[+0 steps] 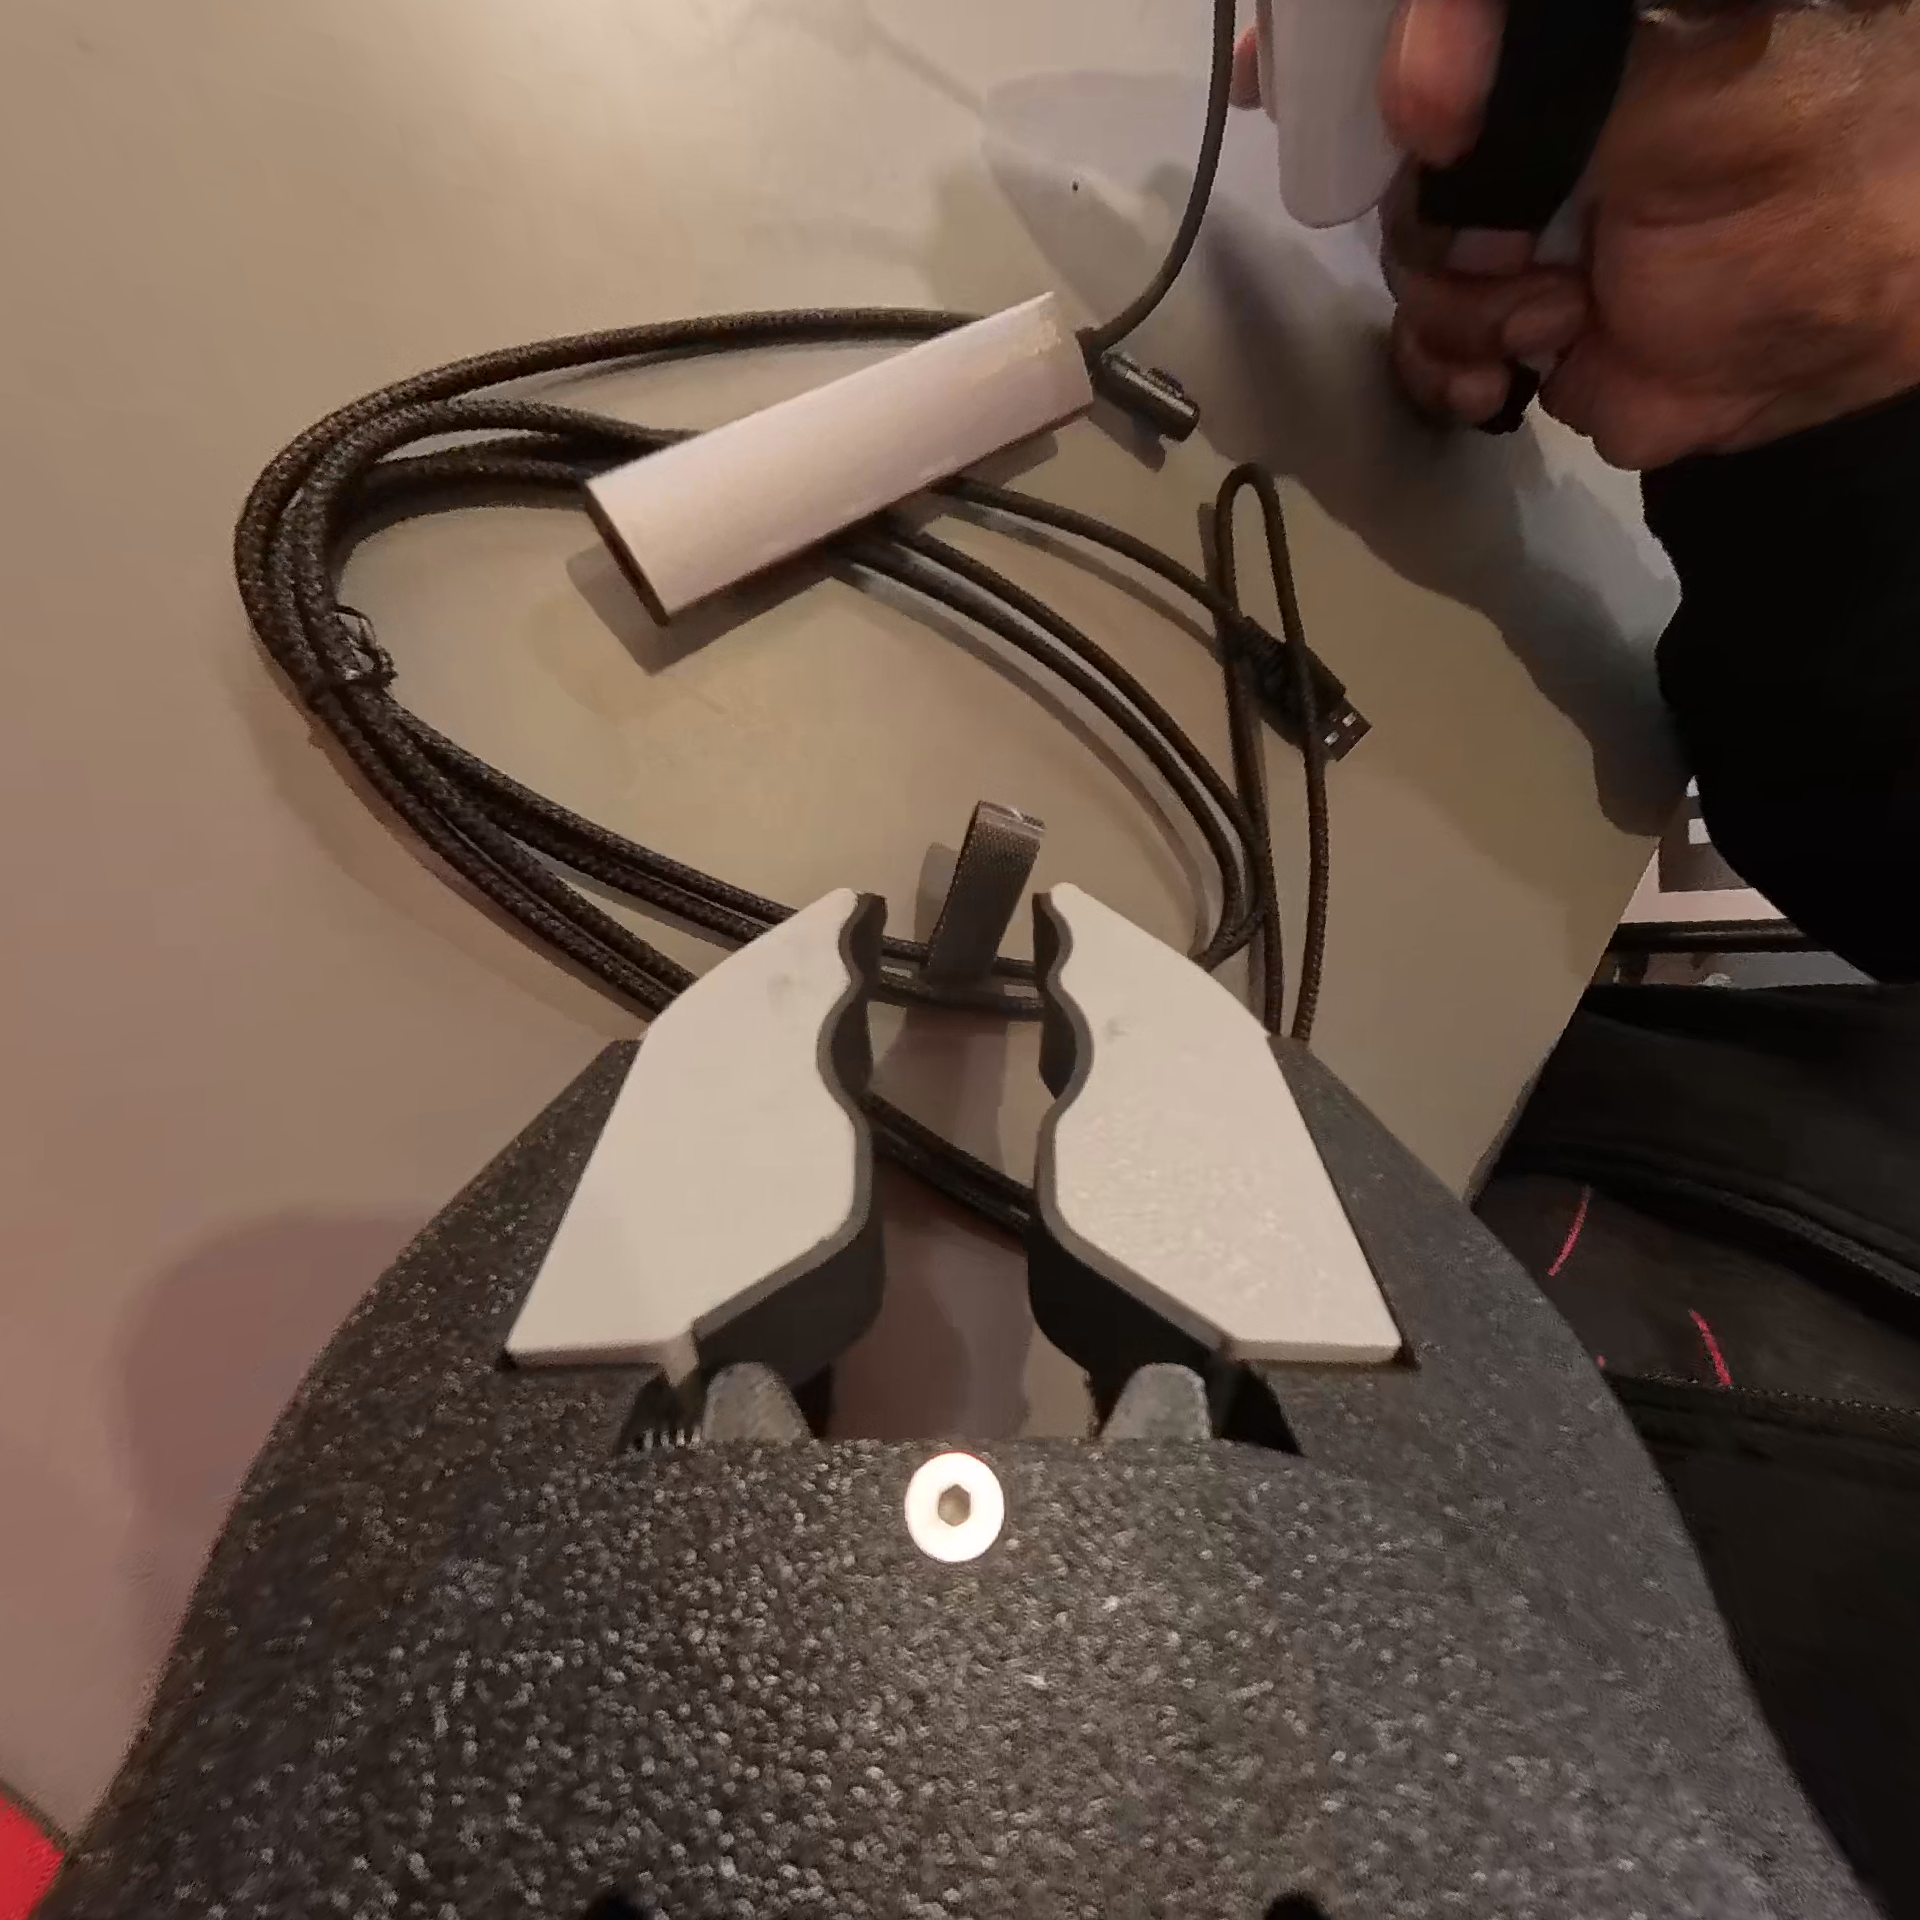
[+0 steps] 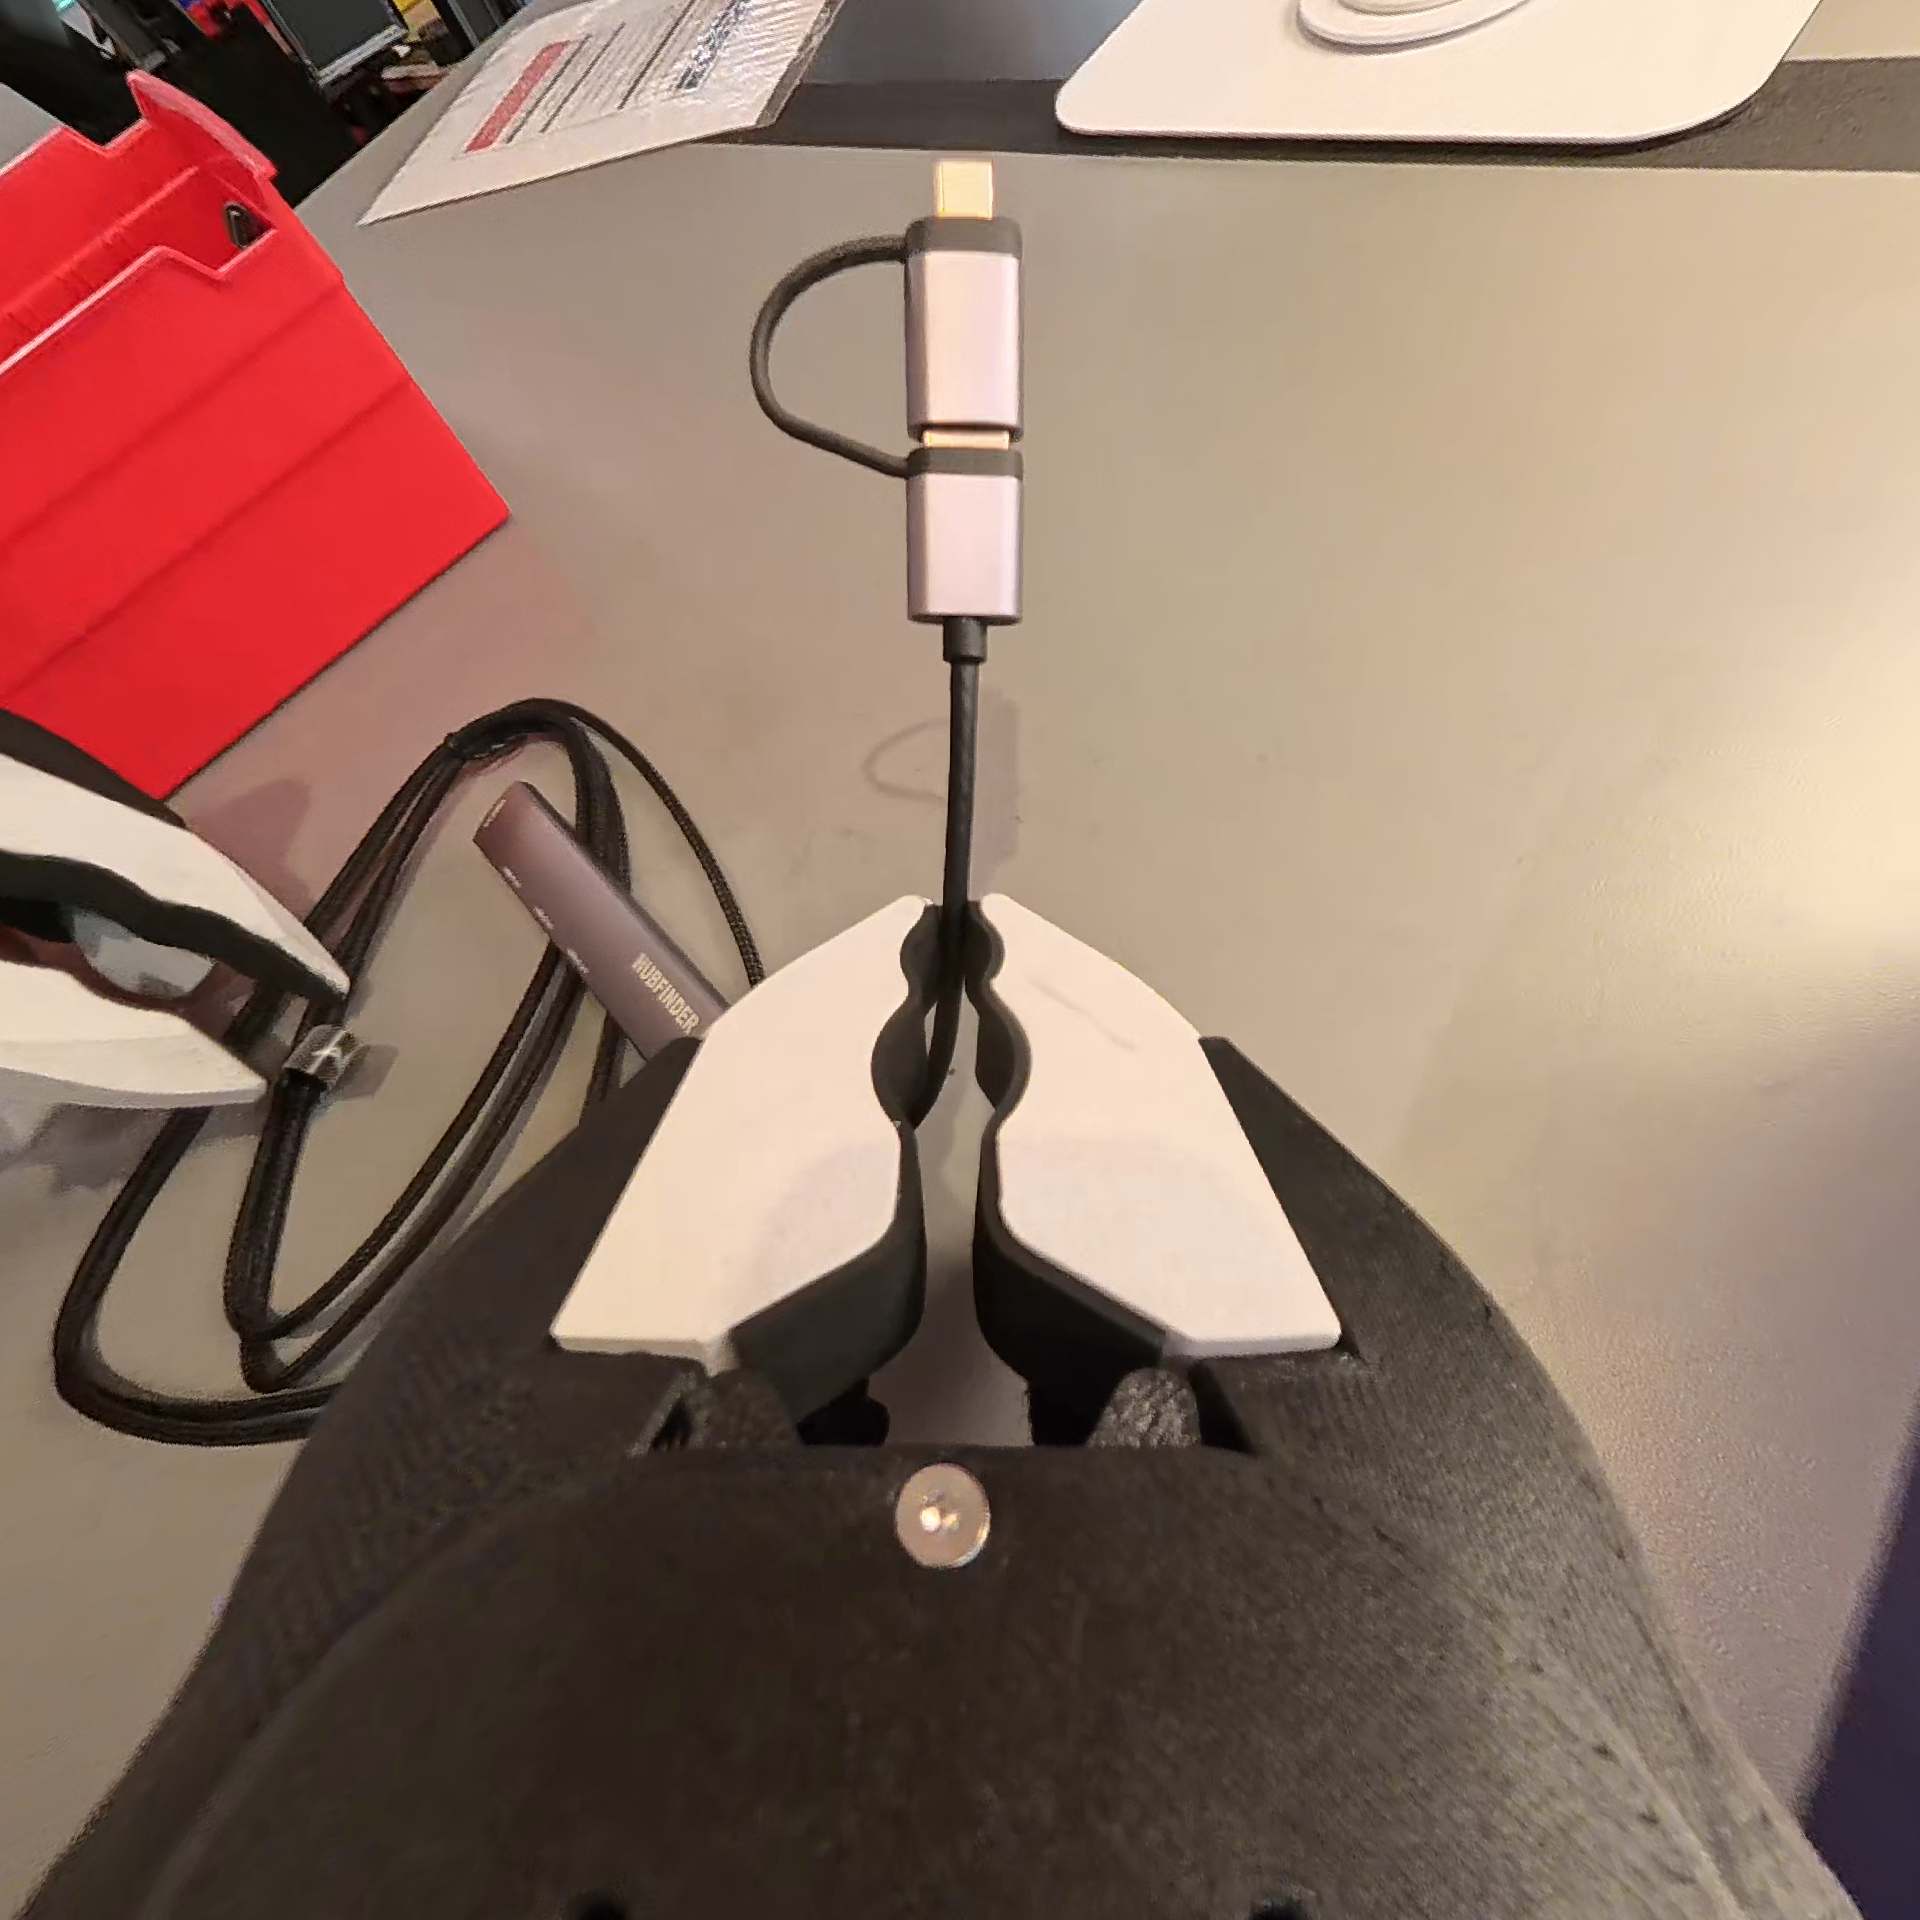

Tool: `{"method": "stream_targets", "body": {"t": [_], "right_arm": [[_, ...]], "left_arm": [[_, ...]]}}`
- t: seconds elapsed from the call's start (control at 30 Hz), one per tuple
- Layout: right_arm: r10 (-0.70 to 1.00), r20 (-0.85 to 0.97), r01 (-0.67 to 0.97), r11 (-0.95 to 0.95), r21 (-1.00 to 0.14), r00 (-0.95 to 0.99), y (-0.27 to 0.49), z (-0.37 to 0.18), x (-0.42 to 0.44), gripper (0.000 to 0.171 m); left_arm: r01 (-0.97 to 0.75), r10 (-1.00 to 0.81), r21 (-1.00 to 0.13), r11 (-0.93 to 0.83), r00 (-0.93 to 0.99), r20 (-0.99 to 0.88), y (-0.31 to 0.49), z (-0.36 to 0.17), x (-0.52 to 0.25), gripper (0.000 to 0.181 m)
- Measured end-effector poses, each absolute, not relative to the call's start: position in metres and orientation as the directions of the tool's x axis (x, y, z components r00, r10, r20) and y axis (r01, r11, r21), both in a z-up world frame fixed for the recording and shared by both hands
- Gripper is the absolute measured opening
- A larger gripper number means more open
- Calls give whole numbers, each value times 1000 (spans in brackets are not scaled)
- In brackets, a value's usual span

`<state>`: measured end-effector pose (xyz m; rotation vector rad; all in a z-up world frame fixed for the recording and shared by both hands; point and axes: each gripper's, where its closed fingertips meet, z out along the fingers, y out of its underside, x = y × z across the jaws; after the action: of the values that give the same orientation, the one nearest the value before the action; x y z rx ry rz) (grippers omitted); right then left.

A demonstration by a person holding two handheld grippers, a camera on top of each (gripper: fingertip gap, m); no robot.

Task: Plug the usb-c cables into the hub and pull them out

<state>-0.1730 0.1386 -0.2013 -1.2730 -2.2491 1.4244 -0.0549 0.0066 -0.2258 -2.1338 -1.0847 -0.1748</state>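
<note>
The grey hub (image 1: 842, 468) lies on the beige table over a coil of black braided cables (image 1: 416, 727); it also shows in the right wrist view (image 2: 603, 914). My left gripper (image 1: 958, 914) is open, its tips on either side of the cable bundle and its grey strap (image 1: 977, 883). My right gripper (image 2: 954, 914) is shut on the hub's thin black cable (image 2: 961, 769). That cable's grey plug (image 2: 964, 540) carries a tethered grey adapter (image 2: 964, 343) with a gold tip (image 2: 964, 192), pointing away from me above the table. A black USB-A plug (image 1: 1340, 727) lies right of the hub.
A red box (image 2: 208, 468) stands at the left. A white mat (image 2: 1403, 73) and a printed sheet (image 2: 623, 94) lie at the far side. A hand (image 1: 1662, 291) holds the right gripper at top right. A black bag (image 1: 1714, 1299) lies beyond the table's right edge.
</note>
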Motion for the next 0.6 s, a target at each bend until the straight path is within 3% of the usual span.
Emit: {"method": "stream_targets", "body": {"t": [0.03, 0.23, 0.37, 0.47, 0.6], "right_arm": [[741, -277, 567, 167, -807, -612, 139, -202, -173, 4], [725, -326, 625, 182, -759, -607, 137, -211, -173, 4], [715, -338, 643, 200, -739, -612, 135, -215, -171, 4], [710, -342, 646, 205, -736, -615, 134, -216, -170, 4], [700, -355, 657, 214, -723, -619, 132, -217, -169, 4]], "left_arm": [[745, 652, -542, -390, 639, 409, 4, -227, -54, 25], [735, 641, -557, -387, 649, 410, 0, -220, -46, 30], [672, 592, -653, -350, 699, 402, -7, -167, -27, 32], [610, 618, -736, -292, 708, 342, -41, -113, -21, 33], [629, 781, -725, -281, 589, 208, -129, -87, -27, 35]]}}
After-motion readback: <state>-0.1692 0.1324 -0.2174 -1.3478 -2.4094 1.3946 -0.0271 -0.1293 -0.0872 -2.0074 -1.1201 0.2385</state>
